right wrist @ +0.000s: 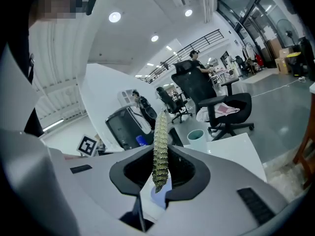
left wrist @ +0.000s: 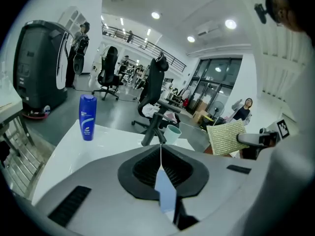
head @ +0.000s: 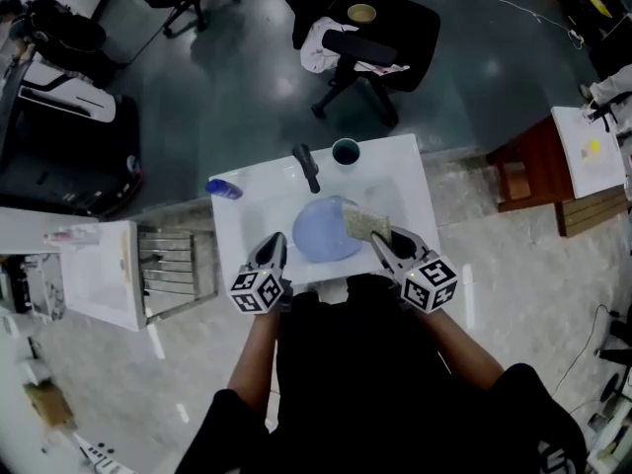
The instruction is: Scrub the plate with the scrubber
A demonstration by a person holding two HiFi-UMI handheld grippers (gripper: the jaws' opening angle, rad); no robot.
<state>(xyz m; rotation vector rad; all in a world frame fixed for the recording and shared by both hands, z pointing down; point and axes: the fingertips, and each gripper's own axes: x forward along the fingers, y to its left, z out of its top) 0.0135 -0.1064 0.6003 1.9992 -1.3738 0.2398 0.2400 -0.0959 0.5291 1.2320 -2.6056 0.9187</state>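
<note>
A light blue plate (head: 321, 233) lies in the white sink (head: 247, 215). My right gripper (head: 385, 237) is shut on a yellowish scrubber (head: 363, 223), which rests over the plate's right rim. In the right gripper view the scrubber (right wrist: 160, 151) stands edge-on between the jaws of my right gripper (right wrist: 160, 181), with the plate (right wrist: 156, 196) showing below. My left gripper (head: 272, 248) sits just left of the plate, shut, with no visible grip on it. In the left gripper view the jaws of my left gripper (left wrist: 160, 154) meet in a thin line, the plate (left wrist: 166, 195) shows beneath, and the scrubber (left wrist: 225, 137) hangs at the right.
A black faucet (head: 308, 166) and a teal cup (head: 346, 151) stand at the sink's far edge, and a blue bottle (head: 223, 189) sits at its far left corner. A metal rack (head: 173, 265) stands to the left, an office chair (head: 375, 38) beyond and a wooden stool (head: 523, 171) to the right.
</note>
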